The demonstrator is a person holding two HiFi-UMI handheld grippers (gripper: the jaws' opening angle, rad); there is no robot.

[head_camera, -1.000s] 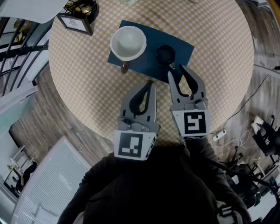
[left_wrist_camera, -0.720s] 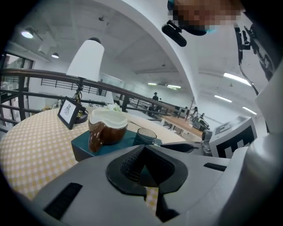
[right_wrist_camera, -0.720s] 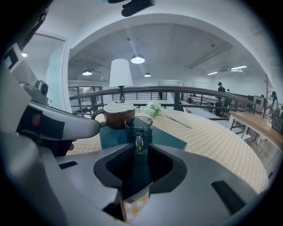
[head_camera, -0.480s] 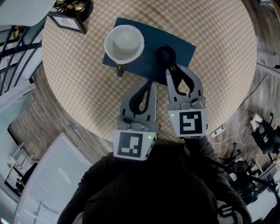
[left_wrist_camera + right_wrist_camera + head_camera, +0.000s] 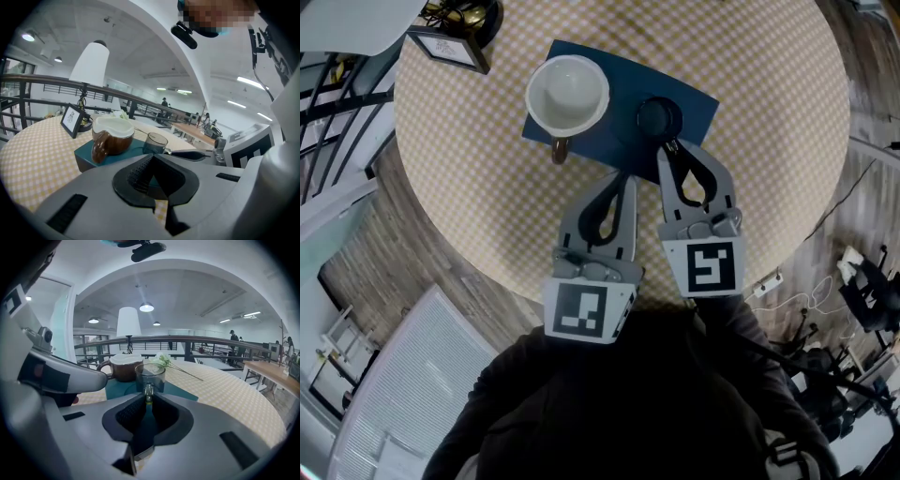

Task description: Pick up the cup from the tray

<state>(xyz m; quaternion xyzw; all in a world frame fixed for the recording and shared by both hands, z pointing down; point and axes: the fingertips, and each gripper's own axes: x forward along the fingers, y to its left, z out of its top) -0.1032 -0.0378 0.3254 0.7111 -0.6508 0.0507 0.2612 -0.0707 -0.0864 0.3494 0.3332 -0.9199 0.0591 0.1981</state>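
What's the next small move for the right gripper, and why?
Probably a gentle lift straight up. The right gripper's jaws look closed on the handle of the smoky transparent glass cup, which sits on the dark blue rectangular tray beside the brown ceramic mug.

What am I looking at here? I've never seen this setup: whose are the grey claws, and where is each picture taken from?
No robot here: a person holds a two-jaw gripper in each hand. The cubes with square markers are part of the grippers.

The head view comes from a camera on the person's head, looking steeply down. The other two views come from cameras riding on each gripper, looking along its jaws.

On the round checked table lies a dark blue tray. It carries a brown mug with a white inside and a small dark glass cup. A picture frame stands at the table's edge.

The left gripper is shut and empty. The right gripper has its jaws pinched on the cup's handle; the cup stands on the tray.
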